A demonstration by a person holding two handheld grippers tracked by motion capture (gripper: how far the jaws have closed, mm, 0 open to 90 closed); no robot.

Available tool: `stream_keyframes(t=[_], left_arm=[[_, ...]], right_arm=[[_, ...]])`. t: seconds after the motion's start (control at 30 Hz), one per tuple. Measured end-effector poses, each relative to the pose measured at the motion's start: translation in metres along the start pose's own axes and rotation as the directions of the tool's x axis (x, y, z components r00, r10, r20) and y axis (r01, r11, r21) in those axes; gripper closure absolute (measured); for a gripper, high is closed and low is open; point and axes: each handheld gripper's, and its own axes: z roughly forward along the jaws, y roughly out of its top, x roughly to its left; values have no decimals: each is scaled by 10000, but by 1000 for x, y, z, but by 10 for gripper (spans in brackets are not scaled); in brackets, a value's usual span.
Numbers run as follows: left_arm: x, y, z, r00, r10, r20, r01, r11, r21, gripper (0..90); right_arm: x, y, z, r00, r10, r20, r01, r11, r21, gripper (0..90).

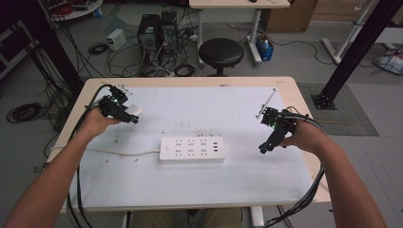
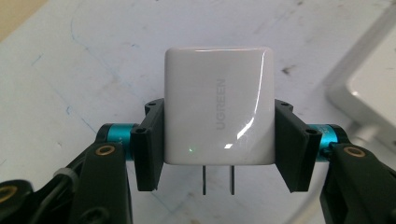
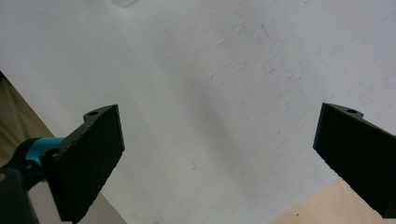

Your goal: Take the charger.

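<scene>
High view: the left tool (image 1: pixel 124 113) held a white charger (image 1: pixel 134 110) above the desk (image 1: pixel 190 190), left of the power strip (image 1: pixel 192 149). Left gripper view: jaws clamped the charger (image 2: pixel 218 112) — prongs toward the camera. Right gripper view: the right tool (image 3: pixel 217 154) stood wide open — empty.

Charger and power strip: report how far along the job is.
Done: the left gripper has the white charger clamped, prongs bare. In hand: it holds the charger left of the power strip. Left: plugging it in. The right gripper is open, holding nothing.
</scene>
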Motion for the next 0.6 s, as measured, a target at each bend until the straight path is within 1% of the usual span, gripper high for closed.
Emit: stream_keyframes(t=[0.03, 0.07, 0.1, 0.13, 0.17, 0.2, 0.23, 0.3, 0.37, 0.4, 0.47, 0.5, 0.53, 0.6], left_arm=[[-5, 1, -5, 9999, 103, 25, -103, 9999, -51, 425], [-11, 1, -10, 9998, 209, -21, -209, 9997, -152, 425], [-16, 3, -16, 9994, 332, -84, -334, 9992, -226, 425], [-21, 4, -21, 9990, 429, -126, -433, 9987, -286, 425], [-25, 5, -27, 9981, 597, -123, -600, 9978, -281, 425], [-30, 7, -32, 9975, 703, -121, -706, 9969, -350, 425], [-34, 8, -38, 9963, 846, -129, -851, 9957, -360, 425], [-42, 10, -48, 9948, 1022, -4, -1021, 9935, -513, 425], [-48, 12, -55, 9936, 1114, 165, -1102, 9920, -617, 425], [-50, 13, -59, 9928, 1178, 229, -1161, 9912, -643, 425], [-53, 13, -64, 9922, 1152, 470, -1112, 9906, -795, 425], [-55, 13, -67, 9914, 1175, 586, -1122, 9899, -866, 425], [-56, 13, -69, 9903, 1190, 713, -1122, 9894, -925, 425], [-59, 12, -72, 9885, 1288, 792, -1211, 9881, -948, 425]], right_arm=[[0, 1, -1, 9998, -179, 27, 179, 9998, -76, 12], [1, 1, -1, 9998, -192, 51, 192, 9998, -80, 12], [3, 2, -1, 10000, -79, 48, 80, 9999, -69, 12], [3, 2, -1, 9999, -152, 63, 153, 9998, -98, 12], [4, 3, -1, 9999, -100, 87, 101, 9999, -90, 12], [4, 3, -1, 9997, -217, 117, 218, 9997, -67, 12], [5, 3, -1, 9998, -154, 93, 155, 9998, -100, 12], [6, 3, -1, 9996, -263, 131, 264, 9996, -115, 12], [8, 3, -2, 9997, -209, 155, 212, 9997, -148, 12], [8, 3, -3, 9994, -309, 158, 311, 9994, -157, 12], [10, 2, -4, 9996, -245, 134, 248, 9993, -276, 12], [11, 2, -5, 9997, -191, 169, 195, 9995, -252, 12], [11, 2, -5, 9993, -333, 176, 338, 9990, -286, 12], [12, 1, -6, 9995, -238, 205, 245, 9991, -352, 12]])
